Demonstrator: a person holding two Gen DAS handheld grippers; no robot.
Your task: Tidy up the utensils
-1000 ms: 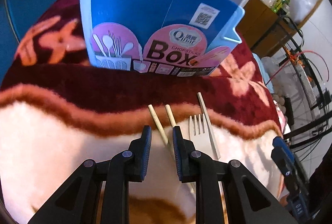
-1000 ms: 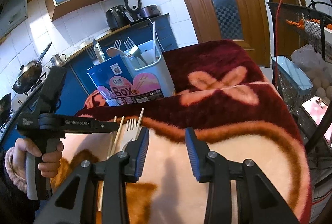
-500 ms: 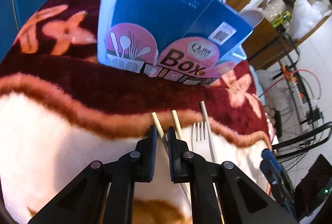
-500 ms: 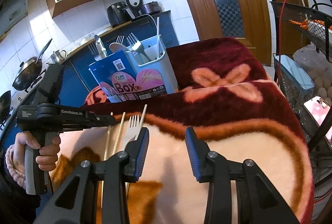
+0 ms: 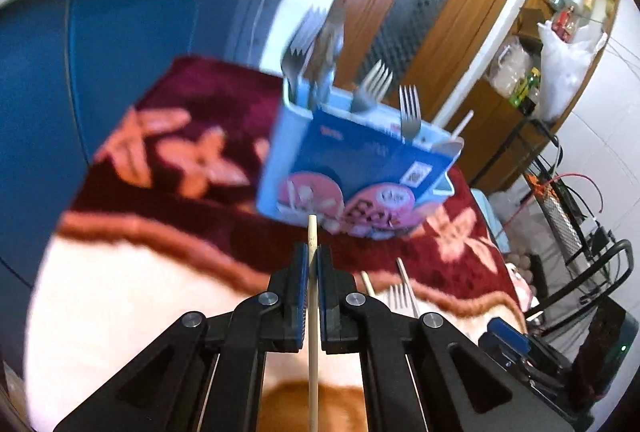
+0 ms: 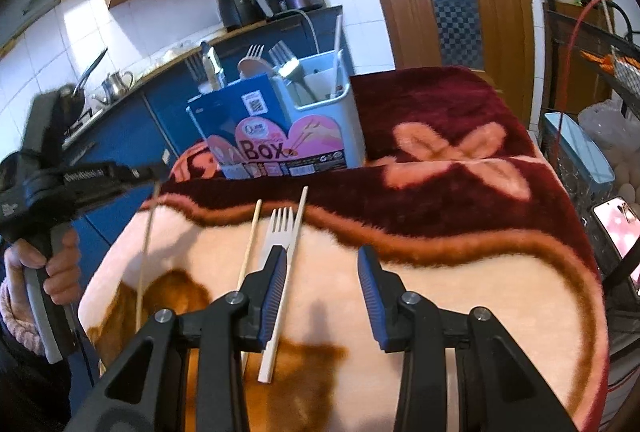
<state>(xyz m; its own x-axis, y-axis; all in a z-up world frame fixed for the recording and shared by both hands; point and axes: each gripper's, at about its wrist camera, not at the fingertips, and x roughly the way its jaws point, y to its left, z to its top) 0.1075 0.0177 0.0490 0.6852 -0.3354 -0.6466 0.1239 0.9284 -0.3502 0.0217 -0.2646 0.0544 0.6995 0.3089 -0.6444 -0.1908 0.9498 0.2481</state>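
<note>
My left gripper [image 5: 312, 264] is shut on a wooden chopstick [image 5: 312, 312] and holds it lifted above the blanket; in the right wrist view the chopstick [image 6: 145, 256] hangs down from that gripper [image 6: 158, 172]. A pale blue utensil box [image 5: 356, 176] with forks stands on the blanket ahead; it also shows in the right wrist view [image 6: 280, 136]. A second wooden chopstick [image 6: 249, 244], a white plastic fork [image 6: 280, 228] and a white chopstick [image 6: 285, 280] lie on the blanket. My right gripper [image 6: 322, 272] is open and empty above them.
The table is covered by a maroon and cream flowered blanket [image 6: 440, 216]. Blue kitchen cabinets [image 6: 160, 112] stand behind the box. A wooden door [image 5: 420, 4] and a wire rack [image 6: 592, 80] are to the right.
My left gripper closed on one wooden chopstick and lifted it off the blanket, tilting upward. The right gripper has stayed in place, open.
</note>
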